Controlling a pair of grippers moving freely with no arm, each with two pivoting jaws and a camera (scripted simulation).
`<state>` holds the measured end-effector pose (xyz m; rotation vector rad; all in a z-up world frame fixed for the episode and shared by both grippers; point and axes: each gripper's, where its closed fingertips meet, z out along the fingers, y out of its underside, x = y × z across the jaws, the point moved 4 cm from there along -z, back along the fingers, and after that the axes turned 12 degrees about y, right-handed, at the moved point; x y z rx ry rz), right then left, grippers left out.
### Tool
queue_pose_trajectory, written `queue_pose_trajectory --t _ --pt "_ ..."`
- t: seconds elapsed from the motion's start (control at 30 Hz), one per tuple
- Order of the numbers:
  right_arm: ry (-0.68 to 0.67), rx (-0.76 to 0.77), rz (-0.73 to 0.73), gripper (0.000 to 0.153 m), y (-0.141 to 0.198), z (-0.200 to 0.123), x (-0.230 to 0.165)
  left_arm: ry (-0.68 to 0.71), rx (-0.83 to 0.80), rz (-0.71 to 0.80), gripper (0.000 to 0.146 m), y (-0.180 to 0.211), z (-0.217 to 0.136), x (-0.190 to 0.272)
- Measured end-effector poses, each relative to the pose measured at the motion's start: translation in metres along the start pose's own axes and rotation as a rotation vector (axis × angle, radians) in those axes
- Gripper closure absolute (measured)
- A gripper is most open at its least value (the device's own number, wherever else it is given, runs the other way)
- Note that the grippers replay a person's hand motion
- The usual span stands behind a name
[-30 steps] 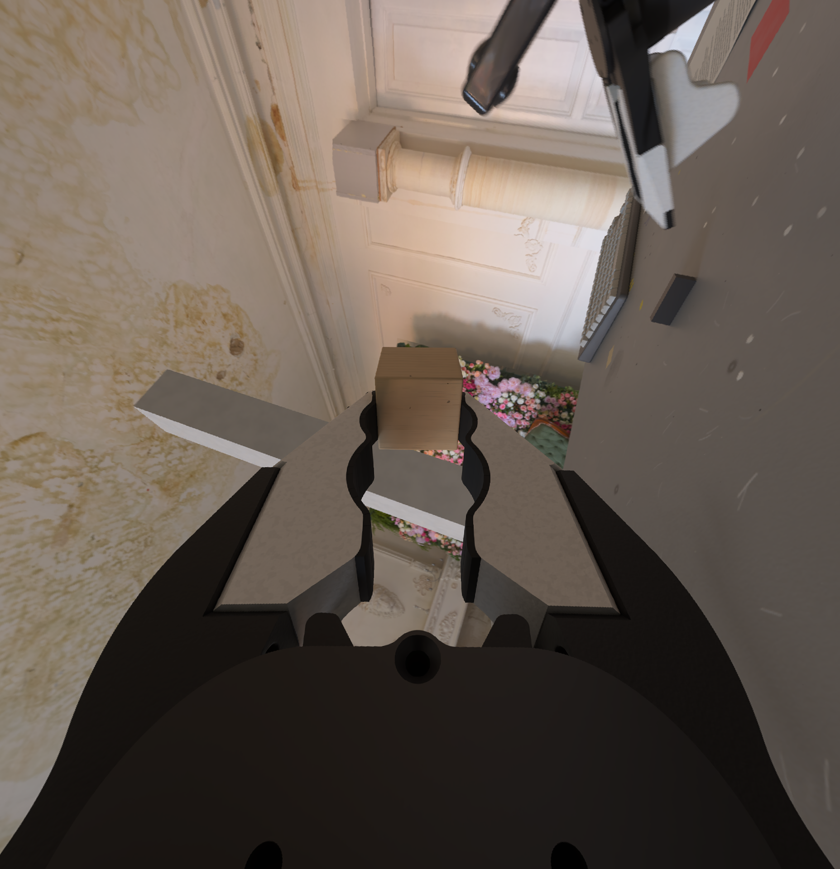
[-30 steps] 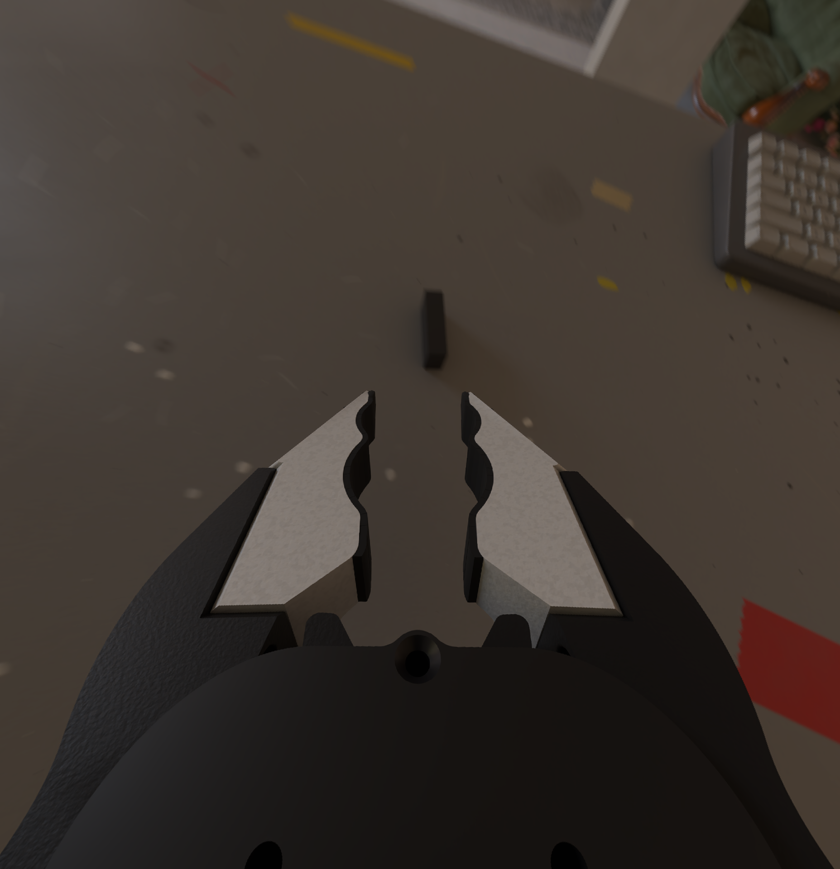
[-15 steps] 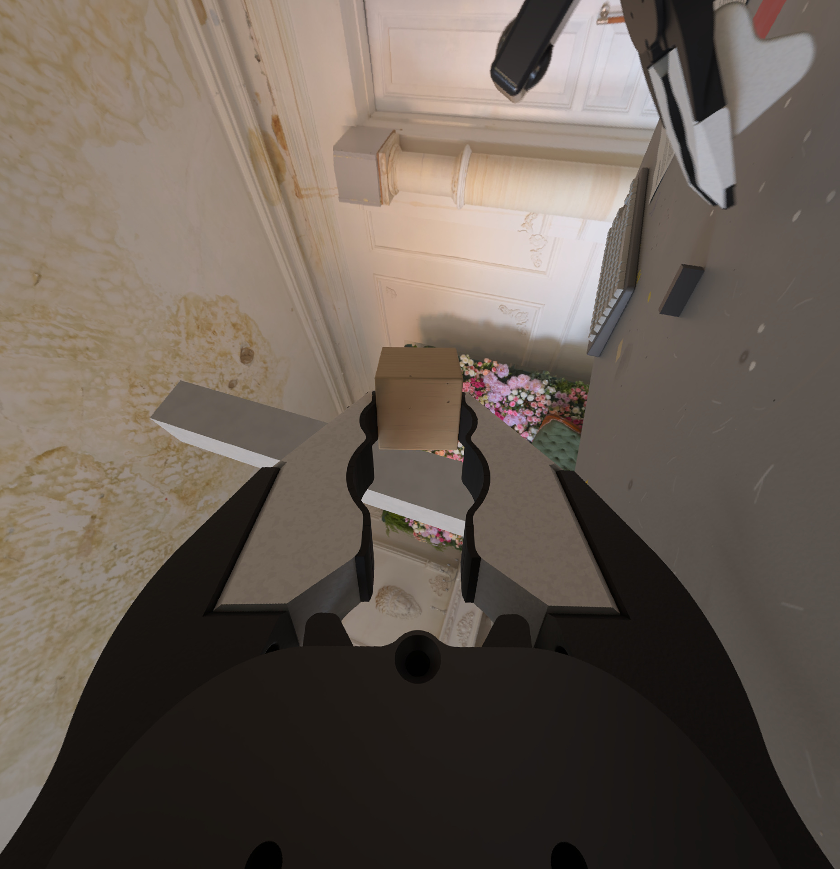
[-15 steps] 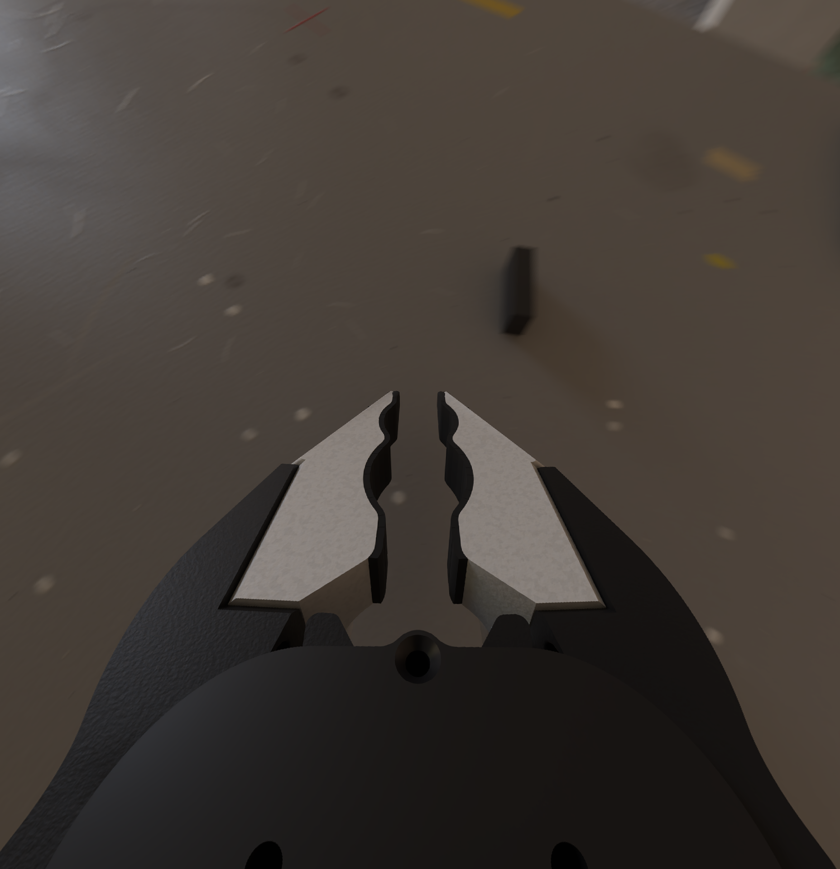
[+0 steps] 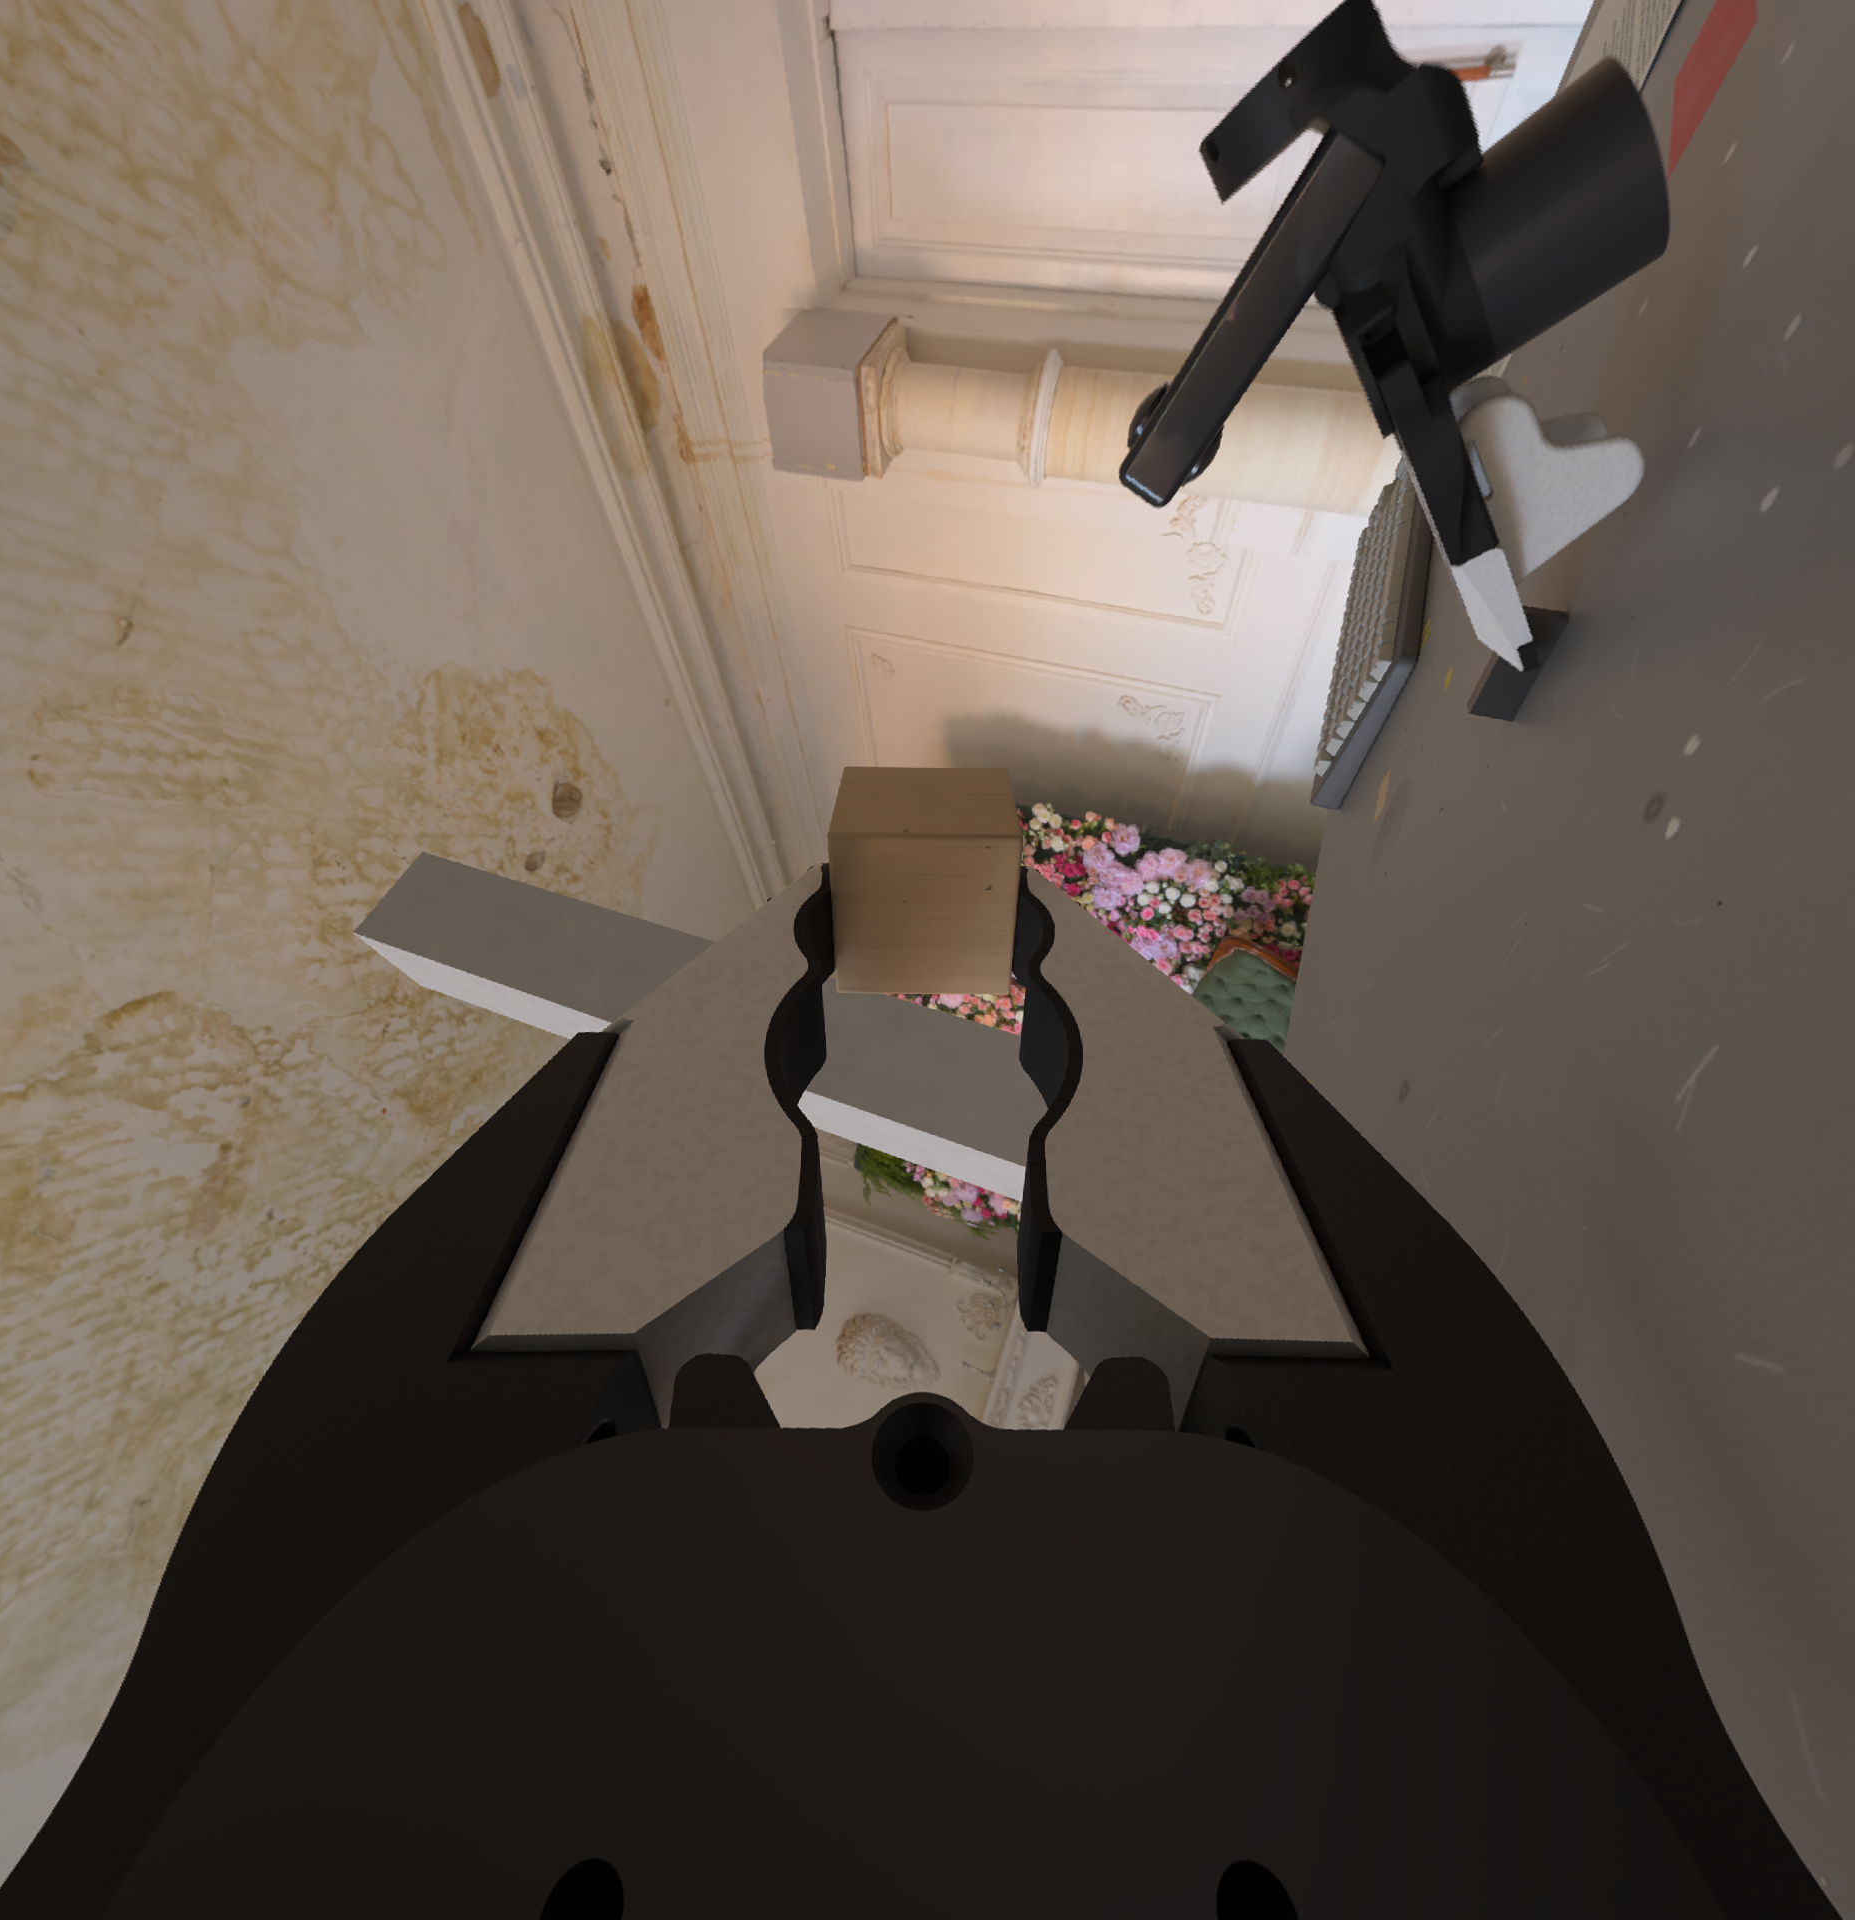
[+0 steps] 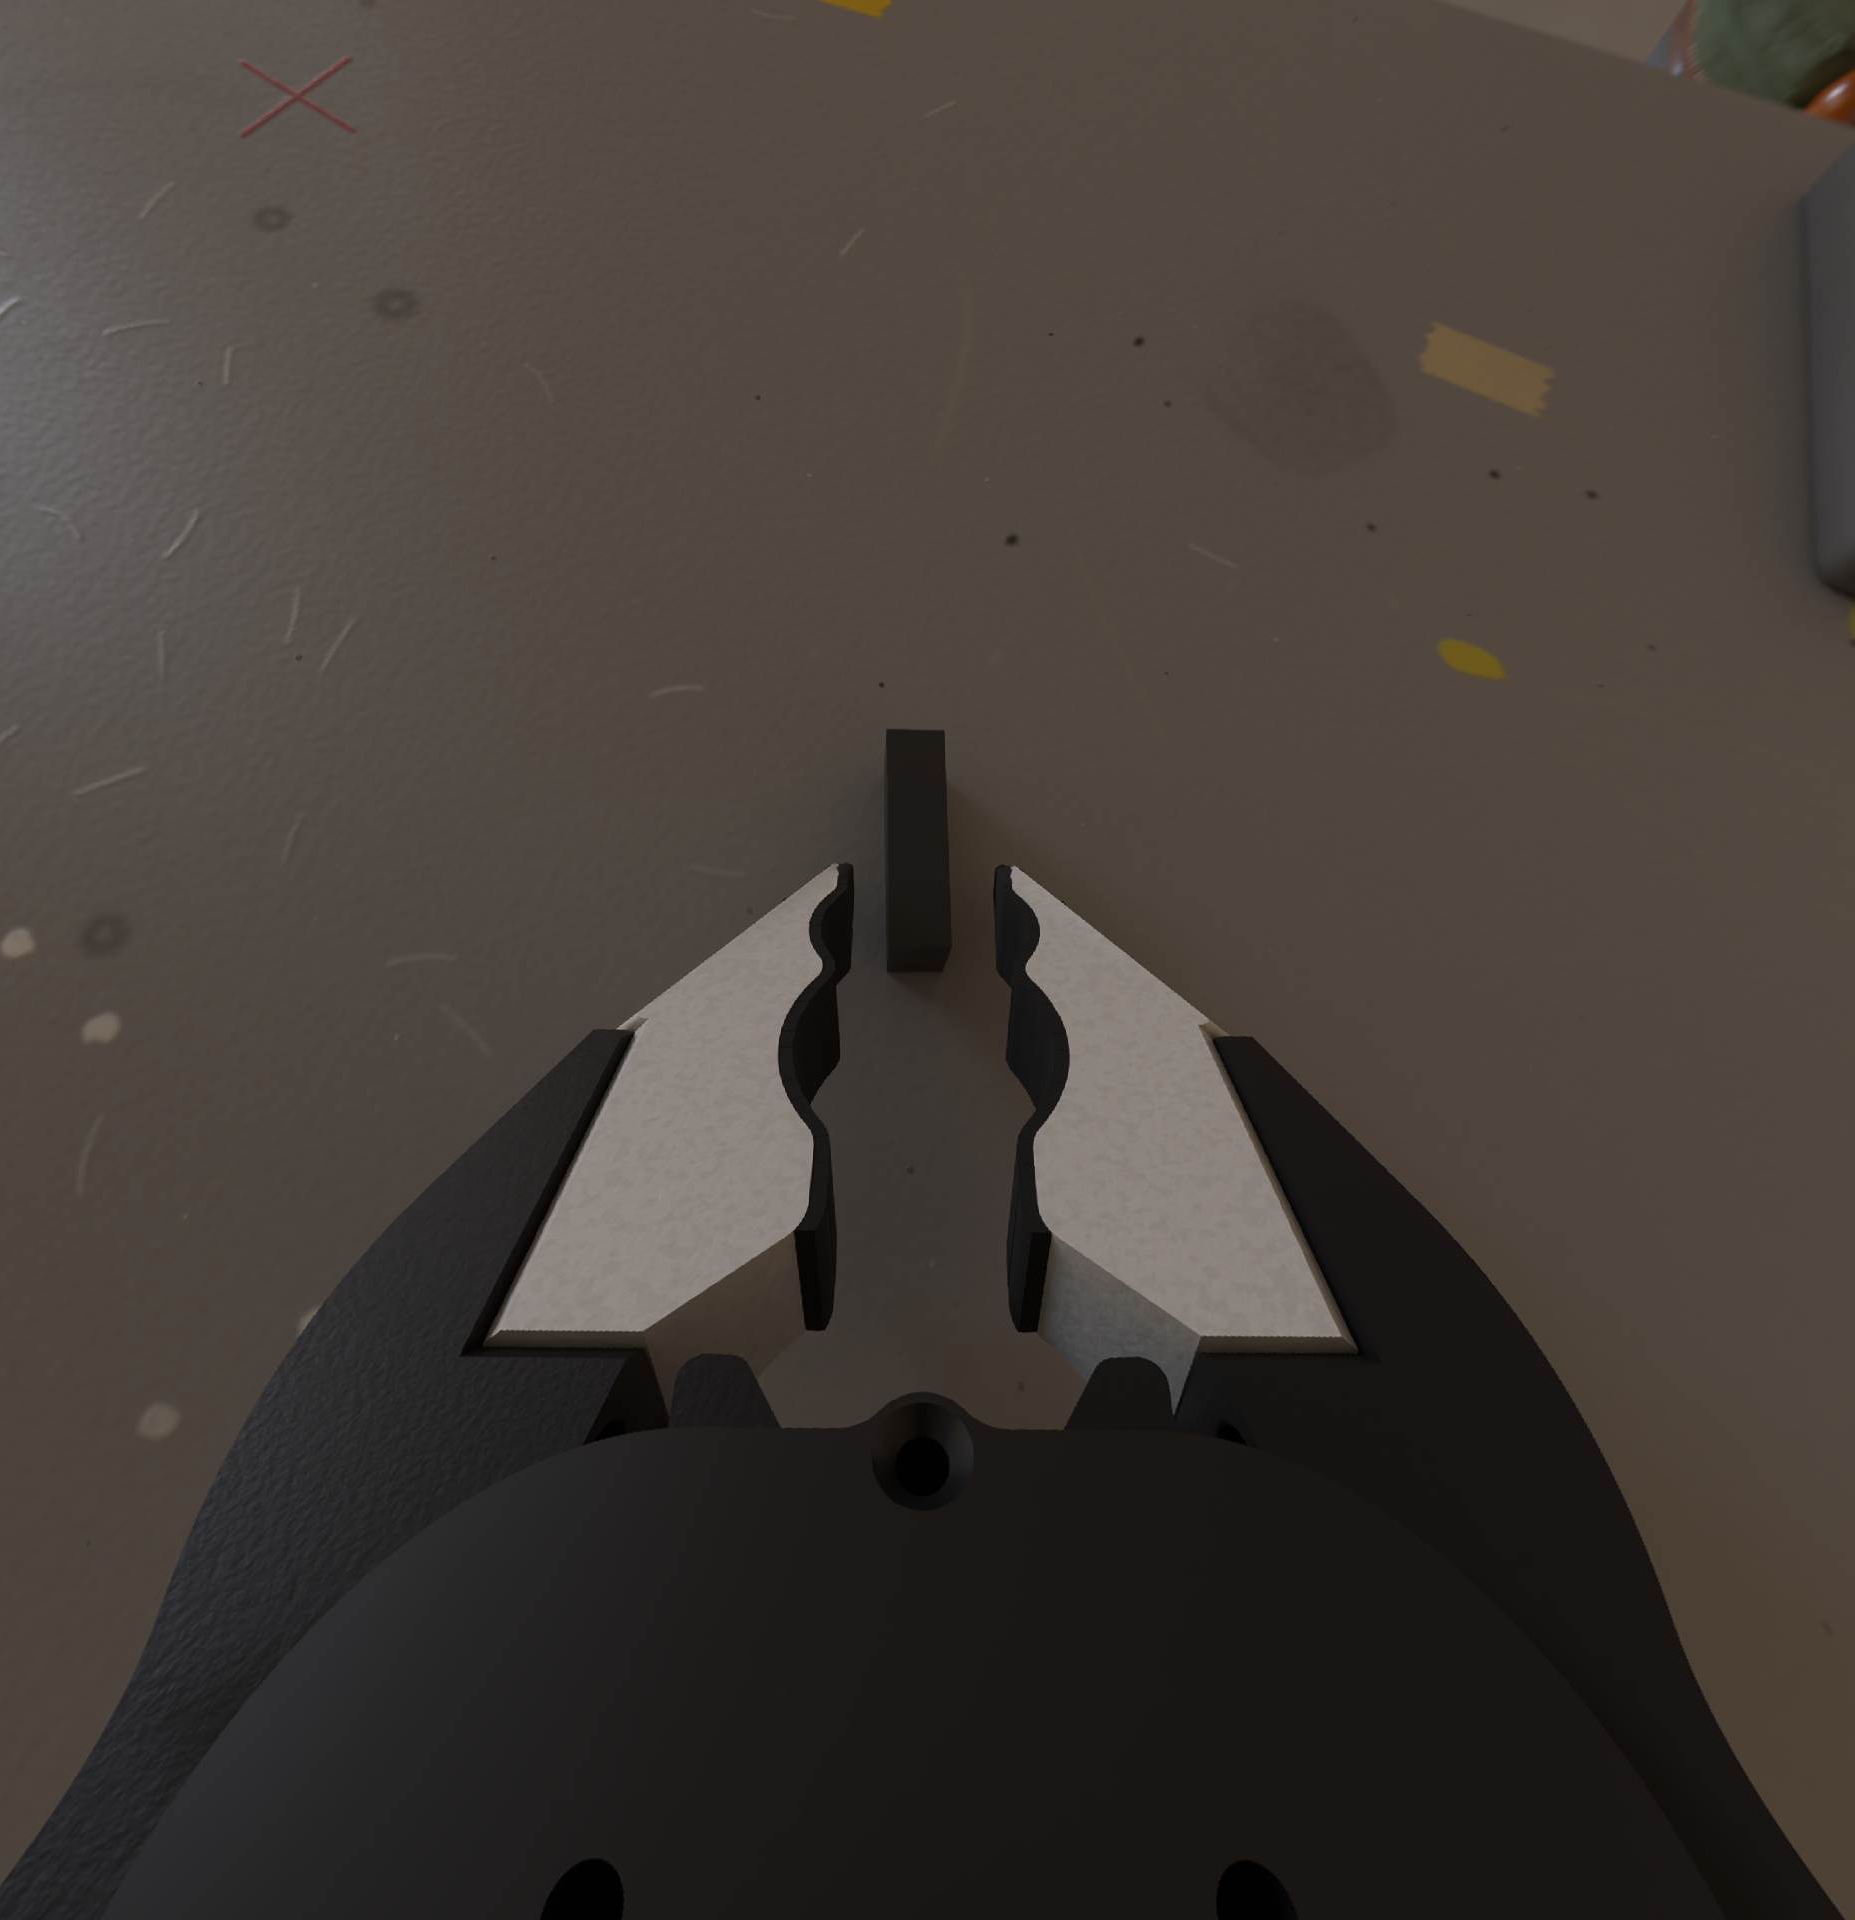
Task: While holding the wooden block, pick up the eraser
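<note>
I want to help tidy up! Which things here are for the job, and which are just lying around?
For the job:
wooden block, held in the left gripper
black eraser, on the table between the open right gripper fingertips

Just lying around:
keyboard
yellow tape
red cross mark

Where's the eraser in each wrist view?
Left wrist view: eraser at the far right edge, upper third, flat on the table, under the right gripper fingers.
Right wrist view: eraser at centre, partly between the open fingers.
Shared landmark: keyboard beside it.
</note>
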<state>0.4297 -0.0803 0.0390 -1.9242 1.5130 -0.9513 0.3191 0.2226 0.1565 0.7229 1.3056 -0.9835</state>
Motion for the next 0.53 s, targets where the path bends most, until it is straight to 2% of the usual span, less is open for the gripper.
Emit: queue_pose_trajectory --t 0.07,0.17,0.3,0.4,0.53 --pt "-0.028 -0.016 0.008 0.127 -0.002 0.006 -0.001 0.002 0.005 0.004 0.113 -0.001 0.002 0.002" --pt "-0.069 -0.018 0.008 0.142 -0.005 0.011 -0.003 0.004 0.008 0.010 0.113 -0.002 0.002 0.003" --pt "-0.113 0.062 -0.025 0.142 -0.013 0.002 -0.010 0.012 0.009 0.004 0.113 -0.002 0.004 0.006" --pt "-0.149 0.219 -0.107 0.142 -0.030 -0.034 -0.023 0.014 0.012 -0.004 0.113 -0.002 0.004 0.008" --pt "-0.204 0.372 -0.353 0.142 -0.054 -0.108 -0.054 0.004 0.033 -0.001 0.113 -0.007 0.005 0.009"
